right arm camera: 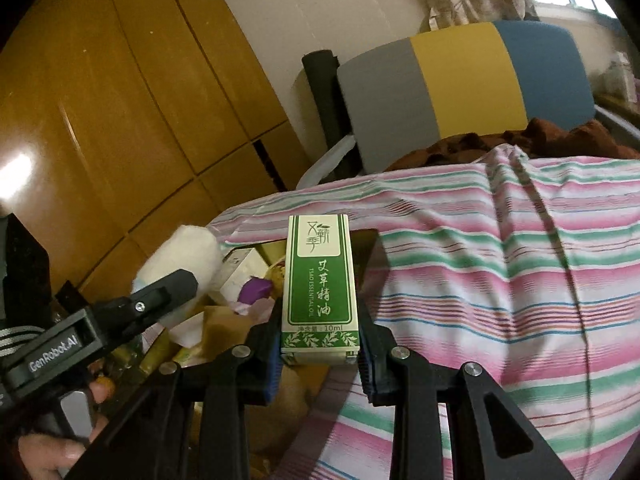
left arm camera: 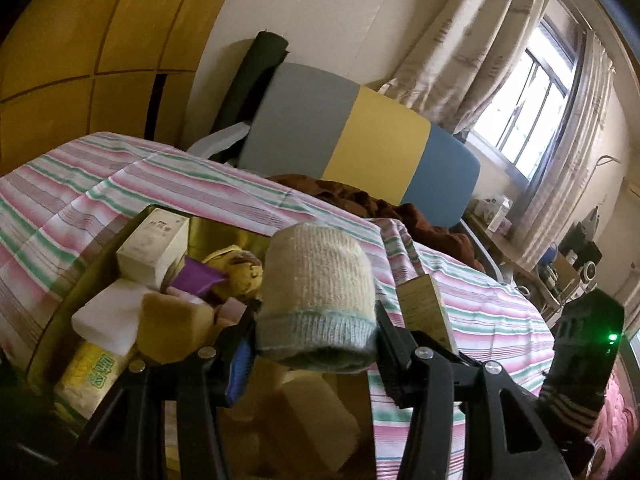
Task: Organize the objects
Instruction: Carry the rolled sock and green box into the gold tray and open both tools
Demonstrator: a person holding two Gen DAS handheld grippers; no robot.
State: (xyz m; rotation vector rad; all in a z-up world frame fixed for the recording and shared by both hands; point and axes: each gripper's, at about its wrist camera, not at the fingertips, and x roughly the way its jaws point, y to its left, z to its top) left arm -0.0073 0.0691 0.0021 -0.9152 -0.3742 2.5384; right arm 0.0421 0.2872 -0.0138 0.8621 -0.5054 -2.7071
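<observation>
My left gripper (left arm camera: 316, 320) is shut on a cream knitted roll with a pale blue cuff (left arm camera: 316, 292), held above an open gold box (left arm camera: 208, 228) on the striped bed. The box holds a white carton (left arm camera: 154, 248), a purple piece (left arm camera: 198, 278), a yellow soft toy (left arm camera: 240, 270), a tan block (left arm camera: 172, 330) and a white block (left arm camera: 110, 320). My right gripper (right arm camera: 320, 334) is shut on a green and white essential oil carton (right arm camera: 318, 288), upright over the box's right edge. In the right wrist view the left gripper (right arm camera: 160, 300) with the knitted roll (right arm camera: 188, 256) shows at the left.
A pink, green and white striped sheet (right arm camera: 500, 280) covers the bed. A grey, yellow and blue headboard cushion (left arm camera: 352, 136) and a brown blanket (left arm camera: 372, 204) lie beyond. Yellow wardrobe doors (right arm camera: 120, 100) stand left. A cluttered side table (left arm camera: 532, 264) and window sit right. A person's hand (right arm camera: 48, 452) grips the left tool.
</observation>
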